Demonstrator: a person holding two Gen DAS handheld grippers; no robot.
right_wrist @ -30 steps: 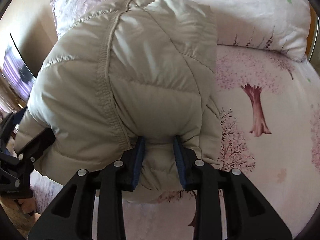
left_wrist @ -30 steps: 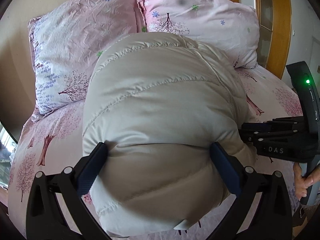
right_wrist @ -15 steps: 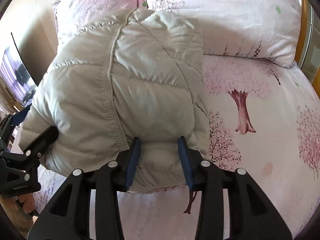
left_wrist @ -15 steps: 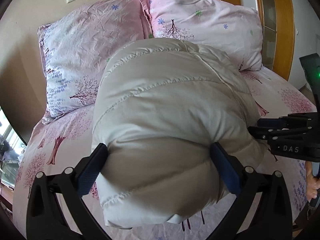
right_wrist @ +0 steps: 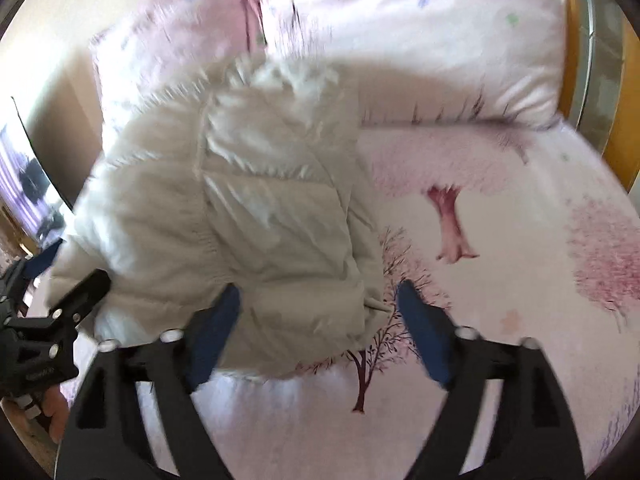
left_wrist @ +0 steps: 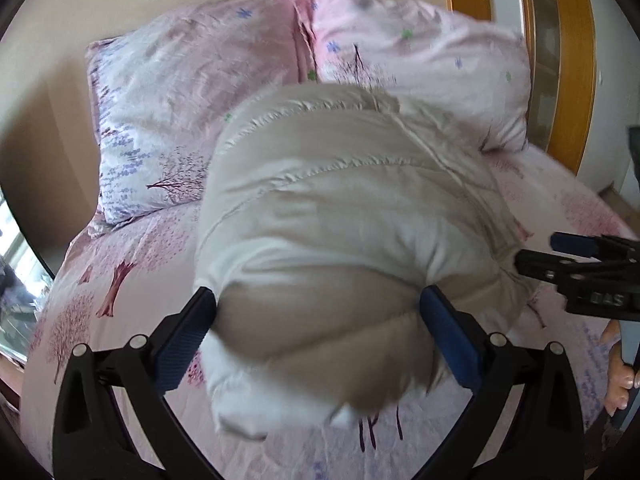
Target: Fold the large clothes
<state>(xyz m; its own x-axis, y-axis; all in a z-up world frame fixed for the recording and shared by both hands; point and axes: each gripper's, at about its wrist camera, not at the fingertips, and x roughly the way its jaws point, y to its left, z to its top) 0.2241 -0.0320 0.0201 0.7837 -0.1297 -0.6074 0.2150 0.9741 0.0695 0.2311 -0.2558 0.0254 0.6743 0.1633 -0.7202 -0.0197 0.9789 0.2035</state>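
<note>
A beige quilted puffer jacket (left_wrist: 344, 232) lies bundled in a thick fold on the pink bed; it also shows in the right wrist view (right_wrist: 240, 216). My left gripper (left_wrist: 320, 336) is spread wide with its blue pads on either side of the jacket's near end. My right gripper (right_wrist: 320, 336) stands open at the jacket's right near corner, its left pad against the fabric and its right pad over the sheet. The right gripper also shows at the right edge of the left wrist view (left_wrist: 584, 264). Both views are motion-blurred.
Two pink floral pillows (left_wrist: 192, 120) (left_wrist: 424, 76) lean at the bed's head against a beige wall. A wooden frame (left_wrist: 568, 64) stands at the right. The pink tree-print sheet (right_wrist: 500, 248) extends to the right of the jacket. The bed's left edge drops off near a window (left_wrist: 16, 264).
My right gripper has opened and let go of the jacket. Both grippers have drawn back a little, and the jacket has settled lower on the bed.
</note>
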